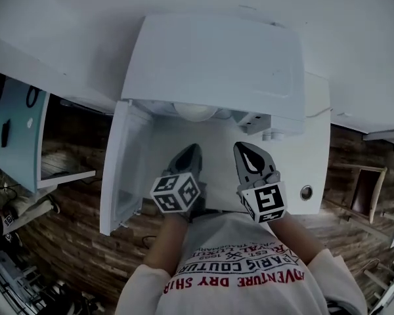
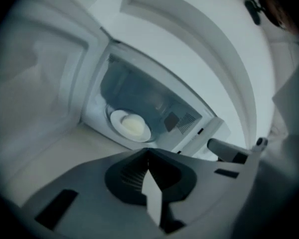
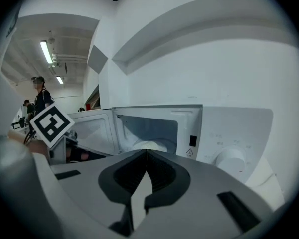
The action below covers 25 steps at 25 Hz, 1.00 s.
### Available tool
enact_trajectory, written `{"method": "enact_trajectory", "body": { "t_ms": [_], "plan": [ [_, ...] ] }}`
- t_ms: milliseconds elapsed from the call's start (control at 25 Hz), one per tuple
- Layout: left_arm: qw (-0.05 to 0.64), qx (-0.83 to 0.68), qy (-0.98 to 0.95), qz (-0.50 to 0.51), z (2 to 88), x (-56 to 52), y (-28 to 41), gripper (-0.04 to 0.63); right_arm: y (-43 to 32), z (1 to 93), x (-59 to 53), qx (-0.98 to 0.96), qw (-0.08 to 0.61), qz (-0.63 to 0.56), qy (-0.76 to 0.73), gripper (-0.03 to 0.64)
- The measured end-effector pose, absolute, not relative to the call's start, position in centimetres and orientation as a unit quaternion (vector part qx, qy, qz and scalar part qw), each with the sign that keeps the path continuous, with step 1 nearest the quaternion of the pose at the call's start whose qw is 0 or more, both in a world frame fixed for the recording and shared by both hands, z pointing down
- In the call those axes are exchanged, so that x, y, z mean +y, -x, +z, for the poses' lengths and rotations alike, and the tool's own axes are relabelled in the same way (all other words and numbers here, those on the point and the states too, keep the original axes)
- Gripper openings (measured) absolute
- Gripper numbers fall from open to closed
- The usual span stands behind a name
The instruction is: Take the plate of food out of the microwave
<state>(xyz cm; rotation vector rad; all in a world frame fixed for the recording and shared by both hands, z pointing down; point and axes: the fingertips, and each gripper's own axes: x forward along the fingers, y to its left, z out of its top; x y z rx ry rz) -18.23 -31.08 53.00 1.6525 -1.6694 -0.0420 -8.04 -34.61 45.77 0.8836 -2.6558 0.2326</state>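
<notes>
Standing on a smooth white counter [image 1: 302, 156] was one boxy white microwave [image 1: 210, 64] with a flat top and a glossy casing. A round control knob [image 3: 230, 159] sat on its right-hand panel. Its door [image 1: 121, 169] hung swung out to the left, so the cavity mouth was unobstructed across its width. Inside, on the cavity floor, lay a round white plate [image 2: 131, 125] with a thin rim, carrying a pale, smooth, domed mound of food [image 2: 133, 127]. A strip of bare counter ran between the microwave front and the counter's near edge, past which dark wood-plank flooring [image 1: 72, 241] showed. The left gripper [image 1: 189, 151], grey matte plastic with ribbed inner pads, was held over that strip just right of the door. Its jaws were pressed together tip to tip with nothing between them, and it touched neither the plate nor the microwave. The right gripper [image 1: 244, 148], of the same make, was held just beside it, pointed at the cavity. Its jaws likewise met along their length, empty, and stood apart from the plate. Each gripper bore a cube with black-and-white square markers: left cube [image 1: 177, 192], right cube [image 1: 264, 202].
</notes>
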Motion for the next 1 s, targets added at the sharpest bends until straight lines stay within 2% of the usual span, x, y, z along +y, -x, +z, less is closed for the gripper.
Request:
{"method": "enact_trajectory", "body": {
  "t_ms": [120,400,640,800,1000],
  "plan": [
    [0.452,-0.649,-0.606,-0.079,55.1,-32.3,18.8,0.006,7.8,47.3,-35.2,-0.932,0.179,0.093,-0.302,0.012],
    [0.482,-0.664,-0.562,-0.104,58.0,-34.4,20.8,0.006,8.4,49.1,-36.4,-0.931,0.193,0.106,-0.290,0.012],
    [0.541,-0.601,-0.545,-0.221,58.6,-36.6,21.0,0.009,9.3,50.0,-36.8,-0.934,0.199,0.108,-0.278,0.012],
    [0.541,-0.601,-0.512,-0.290,58.2,-37.4,23.0,0.096,9.4,50.7,-36.6,-0.932,0.208,0.114,-0.274,0.012],
    [0.548,-0.599,-0.486,-0.324,58.5,-38.0,24.5,0.101,9.3,51.2,-36.3,-0.929,0.217,0.123,-0.273,0.012]
  ]
}}
